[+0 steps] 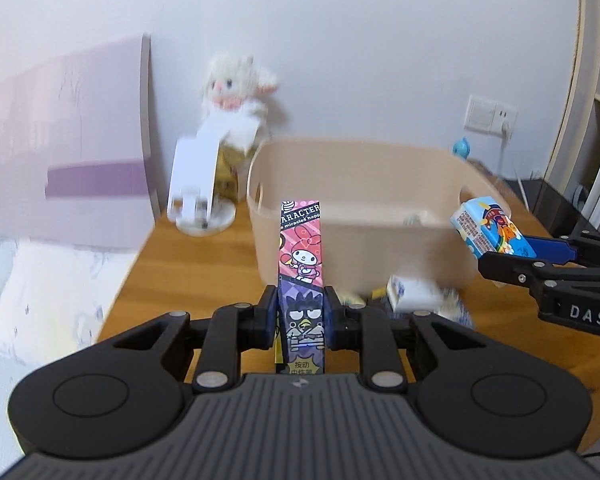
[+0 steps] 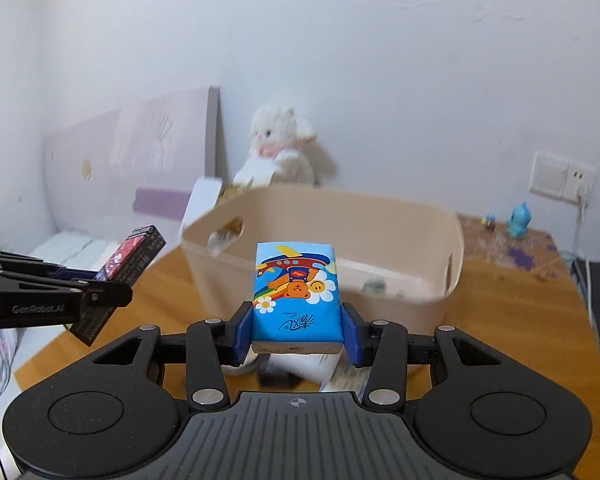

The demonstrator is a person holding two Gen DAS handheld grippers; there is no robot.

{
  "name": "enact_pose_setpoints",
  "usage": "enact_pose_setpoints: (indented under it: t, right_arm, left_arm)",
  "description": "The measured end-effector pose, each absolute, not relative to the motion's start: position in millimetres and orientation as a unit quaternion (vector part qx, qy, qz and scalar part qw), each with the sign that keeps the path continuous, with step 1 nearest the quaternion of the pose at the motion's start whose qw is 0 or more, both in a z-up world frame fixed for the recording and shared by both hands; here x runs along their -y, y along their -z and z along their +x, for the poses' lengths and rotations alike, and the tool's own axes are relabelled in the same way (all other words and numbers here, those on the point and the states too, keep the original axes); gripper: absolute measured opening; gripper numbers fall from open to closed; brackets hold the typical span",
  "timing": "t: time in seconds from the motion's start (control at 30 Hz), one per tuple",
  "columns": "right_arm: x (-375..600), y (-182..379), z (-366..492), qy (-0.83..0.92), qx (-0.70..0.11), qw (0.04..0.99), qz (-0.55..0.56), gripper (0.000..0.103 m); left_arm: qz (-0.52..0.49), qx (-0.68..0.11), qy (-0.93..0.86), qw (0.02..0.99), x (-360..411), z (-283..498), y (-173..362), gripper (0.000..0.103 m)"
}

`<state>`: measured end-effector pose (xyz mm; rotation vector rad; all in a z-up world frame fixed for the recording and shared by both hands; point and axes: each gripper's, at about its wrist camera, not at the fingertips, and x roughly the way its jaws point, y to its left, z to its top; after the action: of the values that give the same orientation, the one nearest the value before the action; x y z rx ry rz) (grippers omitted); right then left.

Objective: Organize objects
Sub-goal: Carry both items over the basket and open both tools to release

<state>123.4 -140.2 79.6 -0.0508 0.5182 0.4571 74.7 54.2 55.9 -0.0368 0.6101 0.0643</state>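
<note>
My left gripper (image 1: 302, 312) is shut on a long cartoon-character pen box (image 1: 301, 264), pink above and purple below, held upright in front of the beige plastic bin (image 1: 364, 252). My right gripper (image 2: 296, 330) is shut on a blue tissue pack (image 2: 296, 290) with a bear print, held above the desk just before the bin (image 2: 380, 216). In the left wrist view the right gripper (image 1: 512, 252) enters from the right with the tissue pack (image 1: 486, 226) at the bin's right rim. In the right wrist view the left gripper (image 2: 104, 280) with the pen box (image 2: 130, 260) is at the left.
Small packets (image 1: 414, 294) lie on the wooden desk (image 1: 204, 264) in front of the bin. A white plush toy (image 1: 236, 92) and a white stand (image 1: 198, 184) are behind the bin by the wall. A blue figurine (image 2: 520, 220) stands far right. A bed (image 1: 40, 280) is left of the desk.
</note>
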Motion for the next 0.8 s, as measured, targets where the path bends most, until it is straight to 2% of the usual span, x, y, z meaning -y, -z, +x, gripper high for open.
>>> enact_pose_setpoints:
  t: [0.3, 0.5, 0.63, 0.8]
  right_arm:
    - [154.3, -107.3, 166.2, -0.181, -0.201, 0.963, -0.003, 0.042]
    - [157.5, -105.3, 206.2, -0.151, -0.204, 0.967, -0.004, 0.042]
    - [152.5, -93.9, 229.9, -0.141, -0.223, 0.964, -0.022, 0.042]
    - [148.3, -75.4, 258.1, -0.127, -0.257, 0.957, -0.038, 0.042]
  left_arm:
    - [0.005, -0.254, -0.04, 0.966, -43.0, 120.6, -85.6, 0.025]
    - [0.014, -0.24, -0.02, 0.971, -34.3, 166.7, -86.0, 0.025]
    - [0.03, -0.25, -0.029, 0.967, -27.2, 202.4, -74.4, 0.025]
    - [0.012, -0.305, -0.04, 0.951, -28.8, 241.5, -48.0, 0.025]
